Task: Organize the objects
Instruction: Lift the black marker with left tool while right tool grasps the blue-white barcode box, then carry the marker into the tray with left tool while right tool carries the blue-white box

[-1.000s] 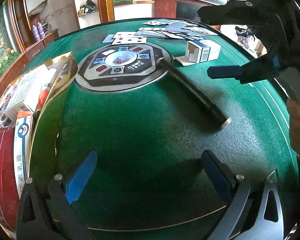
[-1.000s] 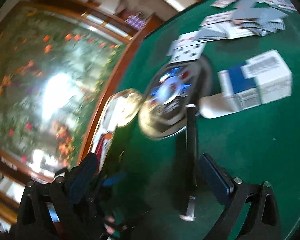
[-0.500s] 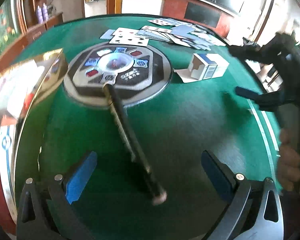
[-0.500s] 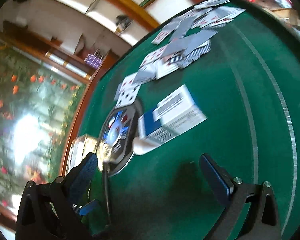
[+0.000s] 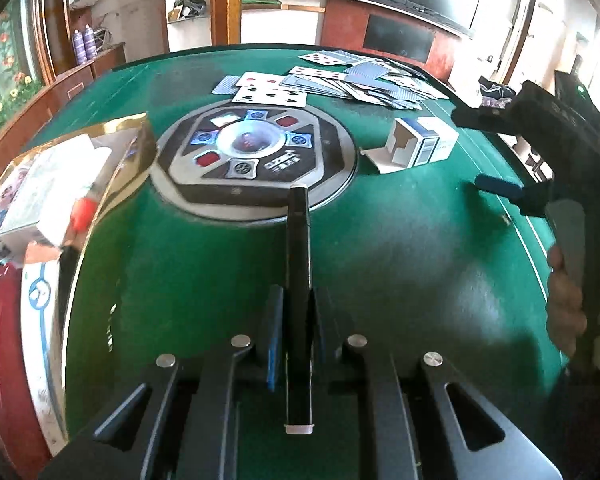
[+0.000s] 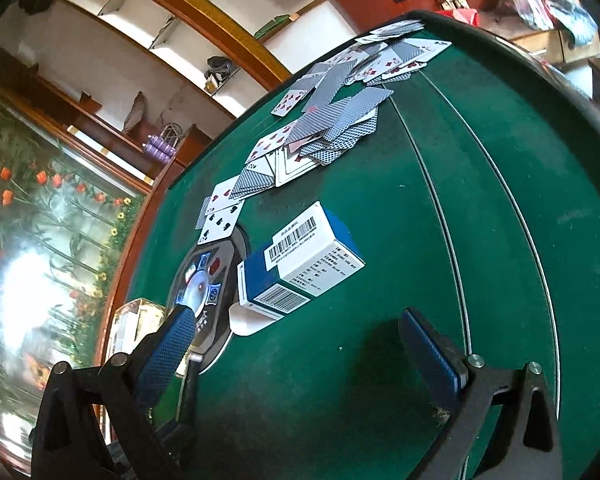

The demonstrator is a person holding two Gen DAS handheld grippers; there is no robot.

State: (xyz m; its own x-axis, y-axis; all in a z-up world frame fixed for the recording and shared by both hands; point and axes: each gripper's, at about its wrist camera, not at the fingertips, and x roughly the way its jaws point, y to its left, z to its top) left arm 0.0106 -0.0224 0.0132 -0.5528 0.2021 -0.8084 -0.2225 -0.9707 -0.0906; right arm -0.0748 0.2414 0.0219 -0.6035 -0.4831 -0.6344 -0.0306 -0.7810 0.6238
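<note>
I am watching the black pen (image 5: 298,280) sitting clamped between the blue pads of my left gripper (image 5: 296,322), whose jaws have just been closing onto it. The pen is pointing straight ahead along the fingers, its far tip reaching the near edge of the round control panel (image 5: 256,160) at the middle of the green table (image 5: 400,264), and its pale end cap is sticking out back toward the camera.

My right gripper (image 6: 304,344) is hanging with its jaws released and wide apart, nothing between them; from the left wrist view it is showing at the right edge, gripped by a hand (image 5: 568,300). Just ahead of it the blue and white card box (image 6: 300,268) is lying on its side on the felt with its flap open, beside the panel. Beyond the box, playing cards (image 6: 332,120) are lying scattered, some face up and some face down. A gold-rimmed tray (image 5: 112,176) holding small boxes is sitting at the table's left.
</note>
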